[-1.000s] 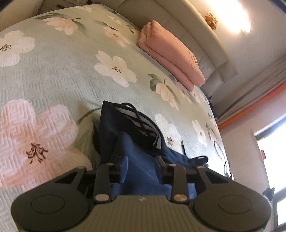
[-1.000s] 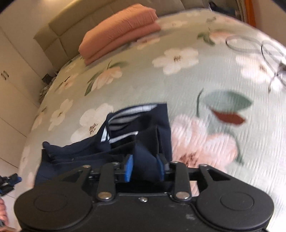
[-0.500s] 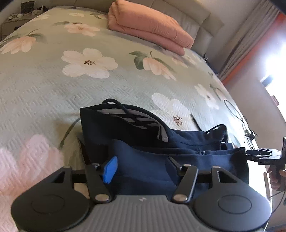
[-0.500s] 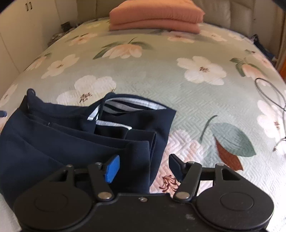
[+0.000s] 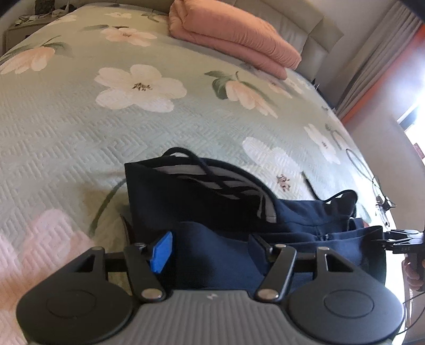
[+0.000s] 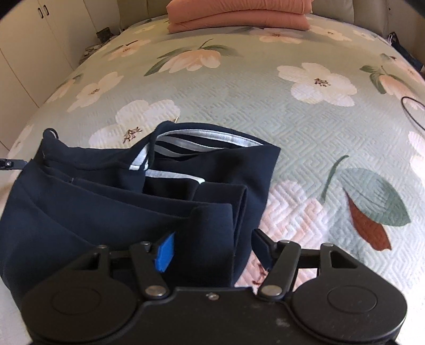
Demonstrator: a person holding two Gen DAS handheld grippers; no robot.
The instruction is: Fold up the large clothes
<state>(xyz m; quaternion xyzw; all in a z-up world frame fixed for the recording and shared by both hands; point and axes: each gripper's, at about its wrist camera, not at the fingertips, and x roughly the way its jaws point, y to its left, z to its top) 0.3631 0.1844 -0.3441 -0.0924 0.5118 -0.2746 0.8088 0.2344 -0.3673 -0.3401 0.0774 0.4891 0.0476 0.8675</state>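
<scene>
A navy garment [image 5: 212, 201] with grey-white stripes lies folded in layers on the floral bedspread [image 5: 79, 127]. My left gripper [image 5: 209, 246] hovers low over its near left part, open, and the cloth under the fingers is untouched by the pads. In the right wrist view the same garment [image 6: 106, 207] fills the lower left. My right gripper [image 6: 213, 246] stands open over the folded right edge; its right finger [image 6: 261, 244] is past the edge, above the bedspread [image 6: 305, 148]. The right gripper [image 5: 398, 240] also shows at the far right of the left view.
A folded pink blanket [image 5: 233, 34] [image 6: 239, 13] lies by the padded headboard [image 5: 313, 34]. A thin cable [image 5: 361, 164] [image 6: 411, 111] loops on the bed's right side. Pale cabinets [image 6: 26, 53] line the left wall. A hand [image 5: 411, 270] grips the right tool.
Both grippers were shut on navy cloth a second ago; their jaws have spread and let it go. The garment now lies flat, and both views have rolled level and sunk lower.
</scene>
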